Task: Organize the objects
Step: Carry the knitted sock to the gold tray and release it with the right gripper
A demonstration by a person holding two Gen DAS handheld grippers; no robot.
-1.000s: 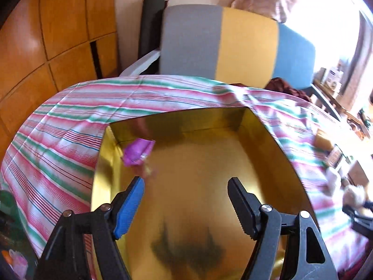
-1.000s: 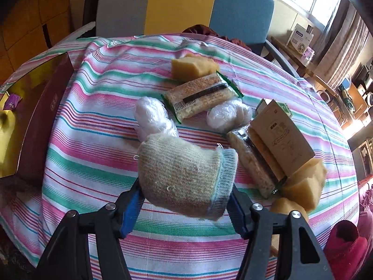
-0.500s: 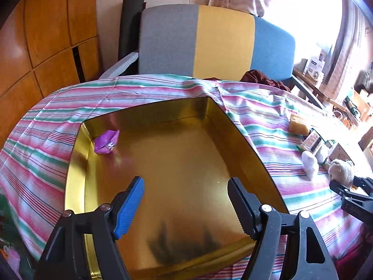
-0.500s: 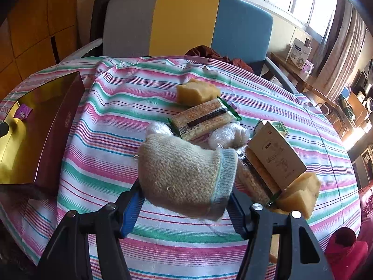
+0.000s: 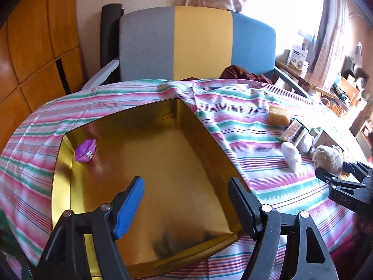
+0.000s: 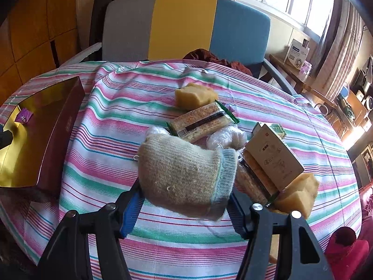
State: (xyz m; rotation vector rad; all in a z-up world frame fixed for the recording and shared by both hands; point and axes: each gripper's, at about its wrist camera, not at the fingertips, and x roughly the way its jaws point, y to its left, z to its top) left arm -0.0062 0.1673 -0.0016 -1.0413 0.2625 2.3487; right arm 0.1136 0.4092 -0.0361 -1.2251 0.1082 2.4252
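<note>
- A tablecloth [image 6: 112,107] in pink, green and white stripes with thin blue and red lines.
- Left of the tablecloth's centre, a box [image 6: 58,128] with maroon sides and a gold lining [image 5: 163,175], holding a purple wrapper [image 5: 85,151].
- A beige knitted glove [image 6: 181,175] with a pale blue cuff.
- Behind the tablecloth, a chair back [image 6: 184,25] panelled in grey, yellow and blue.
- Yellow sponges [image 6: 194,95] and a green-edged snack packet [image 6: 202,122].

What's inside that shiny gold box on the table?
Only one small purple wrapped item lies in the gold box, near its far left corner. The rest of the floor in view is bare. The near edge is hidden behind the left gripper and its open fingers.
</note>
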